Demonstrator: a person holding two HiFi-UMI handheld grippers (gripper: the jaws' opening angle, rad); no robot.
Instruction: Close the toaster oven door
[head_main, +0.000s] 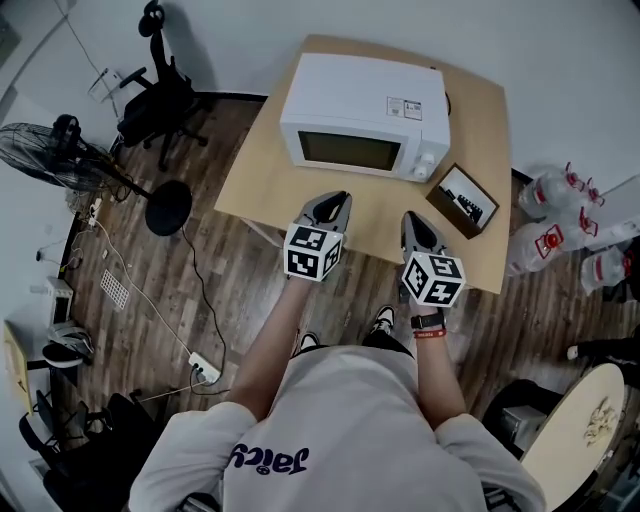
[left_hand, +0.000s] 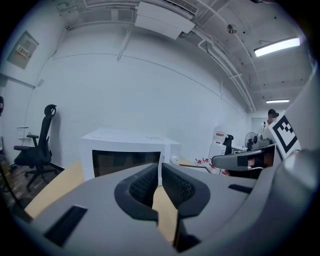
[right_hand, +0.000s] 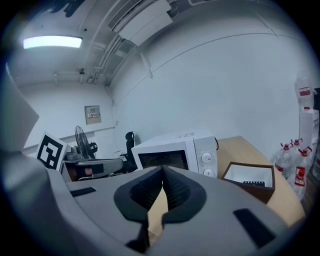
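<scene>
The white toaster oven (head_main: 360, 115) stands at the back of the wooden table (head_main: 380, 215), its dark glass door (head_main: 350, 150) flat against the front, shut. My left gripper (head_main: 335, 197) hovers over the table's front part, pointing at the door and apart from it; its jaws are together with nothing between them. To its right, my right gripper (head_main: 412, 215) is also shut and empty. The left gripper view shows the oven (left_hand: 127, 152) beyond the closed left gripper (left_hand: 160, 167). In the right gripper view the oven (right_hand: 175, 152) with its two knobs sits past the right gripper (right_hand: 162, 171).
A brown open box (head_main: 462, 200) lies on the table right of the oven, also the box (right_hand: 247, 180). Water bottles (head_main: 560, 190) stand on the floor at the right. An office chair (head_main: 160, 95), a fan (head_main: 50, 150) and a round stool (head_main: 168, 207) are at the left.
</scene>
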